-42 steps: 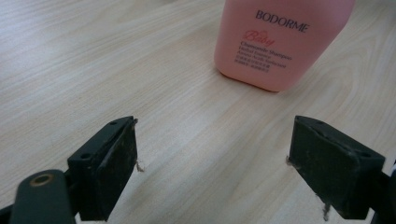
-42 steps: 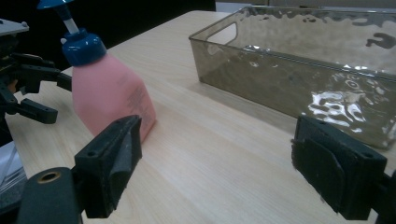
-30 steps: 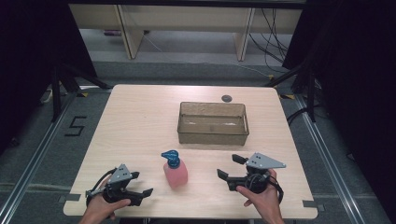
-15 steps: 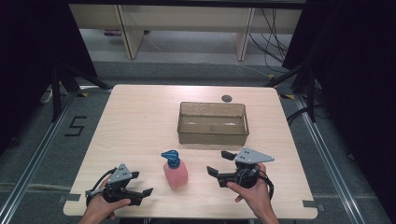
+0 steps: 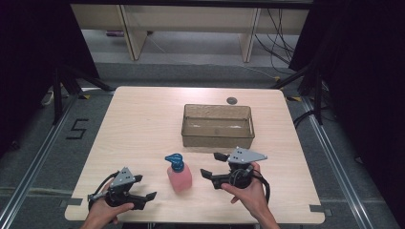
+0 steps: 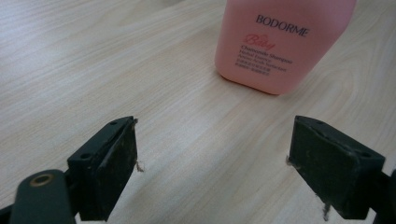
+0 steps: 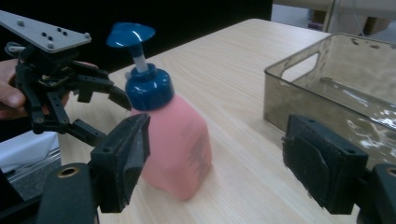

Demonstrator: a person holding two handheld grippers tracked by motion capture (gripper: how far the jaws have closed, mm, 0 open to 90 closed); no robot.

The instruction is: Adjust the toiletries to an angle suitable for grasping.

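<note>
A pink pump bottle with a blue pump head stands upright near the table's front edge, between my two grippers. My left gripper rests at the front left, open, jaws pointing right toward the bottle. In the left gripper view the pink bottle stands ahead of the open left gripper, labelled BODORME. My right gripper sits open just right of the bottle, jaws turned left toward it. From the right gripper view, the bottle is close ahead at the left of the open right gripper, with the left gripper beyond it.
A clear brownish plastic bin stands empty at the middle of the wooden table, behind the right gripper; its wall is near the right jaw. A small dark round disc lies at the table's far edge.
My right gripper has slid left, closer to the bottle, and turned its jaws toward it. The left gripper and bottle have stayed put.
</note>
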